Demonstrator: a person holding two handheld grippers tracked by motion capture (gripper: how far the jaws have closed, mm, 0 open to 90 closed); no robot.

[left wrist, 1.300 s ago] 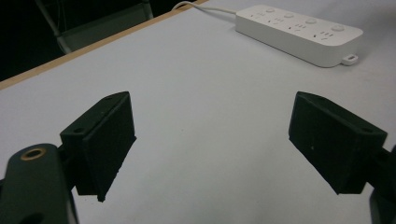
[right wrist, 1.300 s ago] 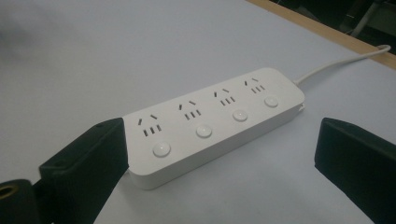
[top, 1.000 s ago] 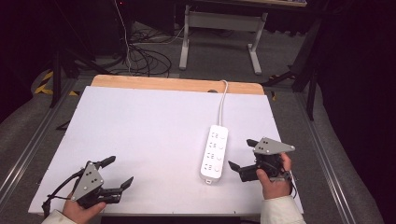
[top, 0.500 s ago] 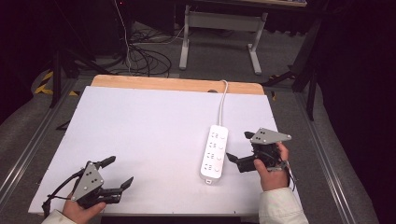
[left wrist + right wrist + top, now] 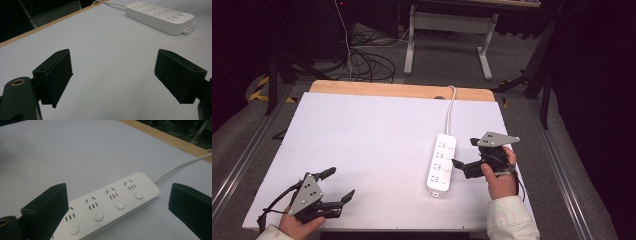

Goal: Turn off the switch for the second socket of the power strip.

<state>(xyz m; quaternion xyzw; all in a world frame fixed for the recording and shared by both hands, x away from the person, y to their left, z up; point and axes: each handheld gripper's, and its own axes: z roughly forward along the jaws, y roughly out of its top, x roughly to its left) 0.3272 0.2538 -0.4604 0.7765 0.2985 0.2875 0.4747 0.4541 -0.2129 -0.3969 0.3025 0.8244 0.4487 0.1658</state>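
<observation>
1. One power strip (image 5: 441,163) on the desk (image 5: 372,140): white, four sockets in a row, four round buttons alongside, one per socket. It lies in the right half of the desk, long axis running from the near edge toward the far edge, closer to the right edge than to the centre.
2. One white cord (image 5: 451,111) leaves the strip's far end and runs to the far edge of the desk, passing over the wooden strip (image 5: 402,90) there.
3. Two hand-held grippers, one per hand. Right hand-held gripper (image 5: 463,154): just beside the power strip on its right, jaws spread wide and pointed at the strip's long side, not touching it. In the right gripper view the strip (image 5: 110,206) lies between and beyond the two black jaws, nothing pinched.
4. Left hand-held gripper (image 5: 339,184): near the near-left corner of the desk, well apart from the strip, jaws spread, nothing between them. In the left gripper view the strip (image 5: 160,16) lies far off, bare desk between the jaws.
5. Surface: desk top covered by a plain white sheet; bare wood shows along the far edge only.
6. Room: dark; grey carpeted floor (image 5: 257,130); a tangle of black cables (image 5: 362,57) on the floor beyond the far-left corner; one light-coloured metal table frame (image 5: 447,37) beyond the far edge.
</observation>
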